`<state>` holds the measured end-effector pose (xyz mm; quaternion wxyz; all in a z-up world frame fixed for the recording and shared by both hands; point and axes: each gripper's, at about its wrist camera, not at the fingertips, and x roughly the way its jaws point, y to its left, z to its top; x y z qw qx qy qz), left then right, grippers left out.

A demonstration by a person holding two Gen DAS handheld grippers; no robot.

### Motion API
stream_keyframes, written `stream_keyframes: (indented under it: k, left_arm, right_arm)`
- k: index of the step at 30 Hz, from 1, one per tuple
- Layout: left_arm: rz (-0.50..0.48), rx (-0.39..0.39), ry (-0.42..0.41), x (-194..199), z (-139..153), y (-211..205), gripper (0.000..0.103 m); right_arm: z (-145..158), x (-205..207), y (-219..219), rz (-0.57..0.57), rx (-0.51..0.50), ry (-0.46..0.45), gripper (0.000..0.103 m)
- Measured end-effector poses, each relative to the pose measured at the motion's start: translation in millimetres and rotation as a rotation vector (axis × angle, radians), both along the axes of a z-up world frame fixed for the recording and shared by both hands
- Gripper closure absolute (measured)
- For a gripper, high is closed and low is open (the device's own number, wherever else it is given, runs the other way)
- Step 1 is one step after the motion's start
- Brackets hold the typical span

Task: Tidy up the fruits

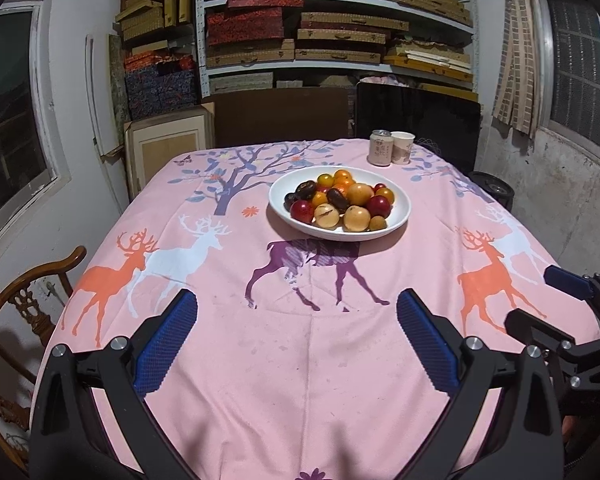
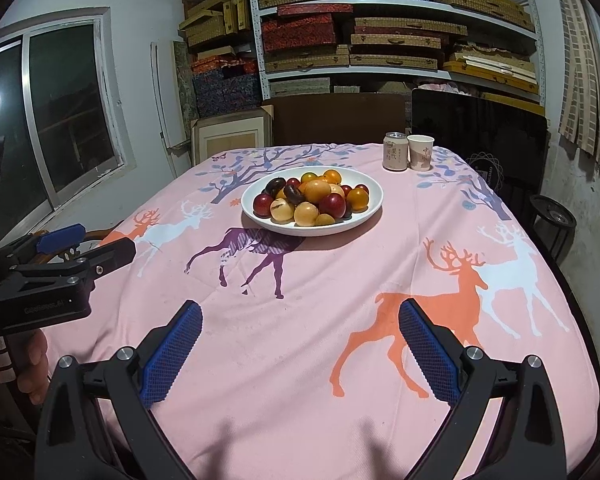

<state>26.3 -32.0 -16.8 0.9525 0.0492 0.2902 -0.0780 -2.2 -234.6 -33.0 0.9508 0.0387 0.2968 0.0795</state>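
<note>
Low over the near edge of the table, we held the left gripper (image 1: 295, 320) with its blue pads spread wide, nothing between them and nothing touched. Our right gripper (image 2: 300, 326) was likewise spread and empty, hovering beside it above the pink deer-print tablecloth (image 1: 300, 380).

Fruits (image 1: 338, 200) sat heaped in a white oval bowl (image 1: 277, 204) near the table's middle, well apart from both grippers: red plums, pale yellow round fruits, small orange ones and a few dark ones.

Behind the bowl stood a drink can (image 2: 394, 151) and a paper cup (image 2: 420, 153), just beside each other. Both carried printed characters, too small for us to read.
</note>
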Motion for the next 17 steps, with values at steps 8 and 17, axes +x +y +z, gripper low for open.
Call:
stream_keyframes:
  k: [8, 17]
  left_arm:
    - [0.030, -0.017, 0.034, 7, -4, 6, 0.005]
    - [0.077, -0.008, 0.031, 9, -6, 13, 0.005]
  right_arm:
    - [-1, 0, 0, 0.001, 0.007, 0.003, 0.004]
    - [-2, 0, 0, -0.003, 0.009, 0.008, 0.004]
